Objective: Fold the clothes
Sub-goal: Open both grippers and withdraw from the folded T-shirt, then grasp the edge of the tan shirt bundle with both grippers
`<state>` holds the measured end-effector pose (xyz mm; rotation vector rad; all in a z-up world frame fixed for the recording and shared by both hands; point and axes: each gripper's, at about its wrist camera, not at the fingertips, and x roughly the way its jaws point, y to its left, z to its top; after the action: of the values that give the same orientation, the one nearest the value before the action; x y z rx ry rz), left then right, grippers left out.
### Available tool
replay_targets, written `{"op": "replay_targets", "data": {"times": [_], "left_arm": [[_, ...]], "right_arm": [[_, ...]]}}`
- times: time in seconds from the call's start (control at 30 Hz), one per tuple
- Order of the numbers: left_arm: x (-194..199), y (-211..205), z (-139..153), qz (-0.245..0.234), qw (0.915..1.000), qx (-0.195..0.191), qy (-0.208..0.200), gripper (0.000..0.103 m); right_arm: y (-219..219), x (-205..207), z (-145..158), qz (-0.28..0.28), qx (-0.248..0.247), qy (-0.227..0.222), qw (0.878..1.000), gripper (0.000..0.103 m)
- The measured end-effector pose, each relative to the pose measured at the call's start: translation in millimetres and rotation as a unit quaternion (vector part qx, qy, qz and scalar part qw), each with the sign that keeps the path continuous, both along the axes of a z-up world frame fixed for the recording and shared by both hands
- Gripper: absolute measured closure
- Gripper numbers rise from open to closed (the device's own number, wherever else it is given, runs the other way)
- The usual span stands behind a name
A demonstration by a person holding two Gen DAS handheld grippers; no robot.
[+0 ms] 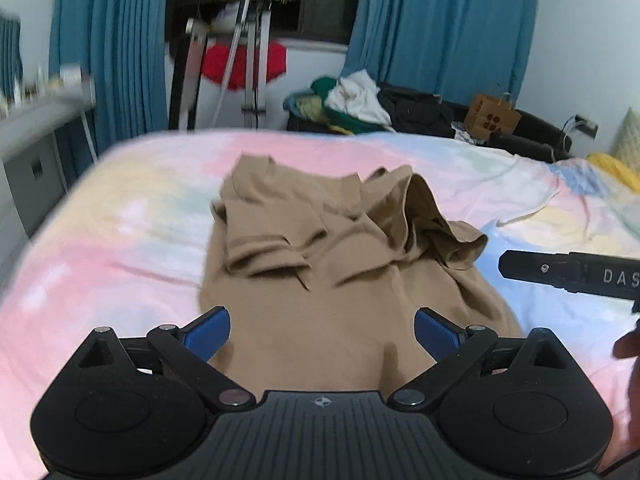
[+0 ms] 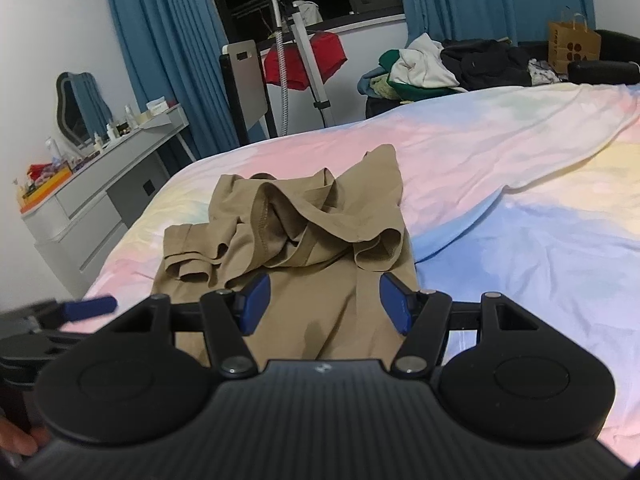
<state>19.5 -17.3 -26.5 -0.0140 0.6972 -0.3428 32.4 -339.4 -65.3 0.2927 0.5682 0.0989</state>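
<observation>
A tan T-shirt [image 1: 320,248] [image 2: 296,240] lies crumpled on the bed's pastel sheet [image 1: 100,260] [image 2: 520,240], its sleeves and far part bunched up and its near part fairly flat. My left gripper [image 1: 322,334] hovers over the shirt's near left part with its jaws wide apart and nothing pinched. Over the near right part, my right gripper [image 2: 325,304] stands open too, its blue pads clear of the cloth. A black finger of the right gripper [image 1: 568,274] shows at the right of the left wrist view. A blue pad of the left gripper [image 2: 88,306] shows at the left of the right wrist view.
Beyond the bed, a dark sofa bears a heap of clothes [image 1: 360,104] [image 2: 424,68] and a brown paper bag [image 1: 492,118] [image 2: 574,46]. A grey dresser [image 2: 100,200] with bottles stands left of the bed. A steamer stand with a red cloth [image 2: 308,60] is by the curtained window.
</observation>
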Motion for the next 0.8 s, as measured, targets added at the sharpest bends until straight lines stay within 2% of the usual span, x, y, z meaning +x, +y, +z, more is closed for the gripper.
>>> {"op": "replay_targets", "data": {"times": [0.07,0.13,0.27,0.37,0.47,0.57,0.8], "left_arm": [[7.3,6.6,-4.3,0.008,0.9981,-0.039,0.047,0.003],[14.3,17.1,-9.9,0.016,0.9911,-0.088,0.098,0.003],[23.7,41.4,-23.9,0.043,0.9626,-0.186,0.193,0.003],[31.1,58.2,-37.6,0.068,0.9385,-0.222,0.256,0.003],[35.9,71.4,-52.2,0.090,0.9227,-0.245,0.284,0.003],[41.3,74.7,-69.6,0.100,0.9061,-0.274,0.307,0.003],[51.5,73.7,-81.4,0.122,0.8968,-0.331,0.268,0.001]], "right_arm": [[-2.7,-0.5,0.2,-0.006,0.006,0.000,1.000,0.040],[-7.3,-1.4,0.1,-0.013,0.018,0.001,1.000,0.040],[-20.9,-2.7,-1.5,-0.028,0.058,0.007,0.998,0.040],[-31.2,-1.2,-4.9,-0.036,0.096,0.016,0.995,0.040],[-39.8,0.7,-12.4,-0.047,0.137,0.037,0.989,0.039],[-48.4,4.0,-22.0,-0.050,0.197,0.062,0.977,0.038],[-46.5,12.0,-44.0,-0.004,0.338,0.109,0.935,0.038]]}}
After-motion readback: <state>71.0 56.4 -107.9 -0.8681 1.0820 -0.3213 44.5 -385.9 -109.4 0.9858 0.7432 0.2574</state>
